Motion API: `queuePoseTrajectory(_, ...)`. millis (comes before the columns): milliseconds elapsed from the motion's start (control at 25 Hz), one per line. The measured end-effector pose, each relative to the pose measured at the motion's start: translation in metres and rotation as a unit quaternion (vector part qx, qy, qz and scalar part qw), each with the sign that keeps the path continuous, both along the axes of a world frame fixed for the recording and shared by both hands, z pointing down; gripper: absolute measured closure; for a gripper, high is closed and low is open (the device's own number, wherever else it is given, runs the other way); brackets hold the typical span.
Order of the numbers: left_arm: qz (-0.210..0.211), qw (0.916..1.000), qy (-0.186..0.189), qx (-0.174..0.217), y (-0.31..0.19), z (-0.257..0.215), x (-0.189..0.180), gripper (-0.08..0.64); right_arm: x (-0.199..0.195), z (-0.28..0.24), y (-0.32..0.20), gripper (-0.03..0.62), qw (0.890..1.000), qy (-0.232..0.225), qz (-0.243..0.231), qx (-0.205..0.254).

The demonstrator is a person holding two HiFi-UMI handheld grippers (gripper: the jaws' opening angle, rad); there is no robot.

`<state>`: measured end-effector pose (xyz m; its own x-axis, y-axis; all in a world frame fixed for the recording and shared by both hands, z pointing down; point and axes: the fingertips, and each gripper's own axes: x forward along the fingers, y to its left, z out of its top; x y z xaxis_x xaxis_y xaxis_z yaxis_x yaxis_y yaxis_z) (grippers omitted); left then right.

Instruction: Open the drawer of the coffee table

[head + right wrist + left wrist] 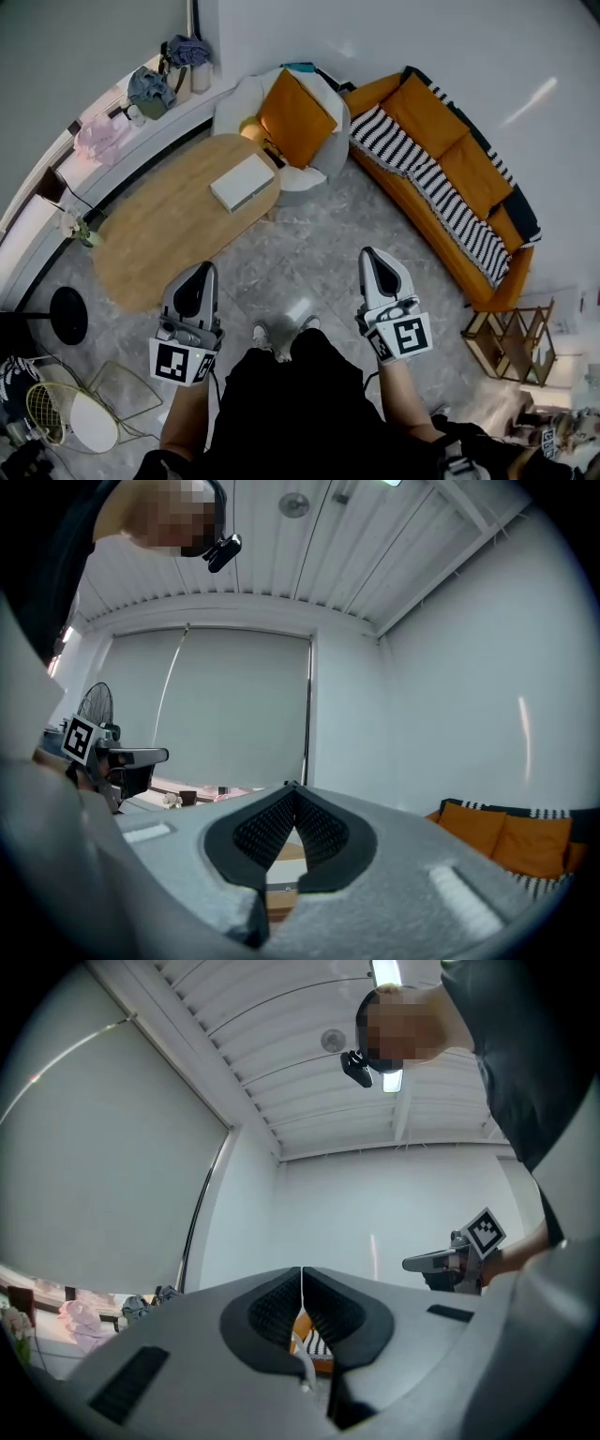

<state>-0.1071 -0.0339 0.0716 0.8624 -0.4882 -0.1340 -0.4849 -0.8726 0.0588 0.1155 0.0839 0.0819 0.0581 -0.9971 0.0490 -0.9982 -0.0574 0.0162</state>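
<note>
Claws: left gripper [207, 268] and right gripper [368, 252] both closed, empty | coffee table [169, 234] ahead, well apart; drawer hidden | tip: walk close, find handle, open one claw first

Orange sofa [472, 161], black-and-white striped throw [422, 169], tan table [169, 225]

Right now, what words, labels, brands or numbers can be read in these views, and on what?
None can be read.
Left gripper and right gripper: their marker squares are black-and-white patterns only, no text.
White box on the coffee table: no print legible.
</note>
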Motion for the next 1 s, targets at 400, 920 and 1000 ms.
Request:
queuePoseTrajectory(400, -0.058, 0.9981, 0.008, 0.023, -0.013, -0.027, 0.059, 0.549, 0.067, -0.013, -0.053, 0.588, 0.997, 0.006, -0.071, 0.030)
queuePoseTrajectory(920, -0.143, 0.9895, -0.001, 0.019, -0.018, -0.016, 0.070, 0.549, 0.085, 0.018, -0.107, 0.588, 0.985, -0.015, -0.174, 0.001)
queuePoseTrajectory(1000, -0.152, 0.9883, -0.001, 0.013, -0.023, -0.011, 0.062, 0.549, 0.074, 0.024, -0.119, 0.588, 0.982, -0.015, -0.187, -0.008)
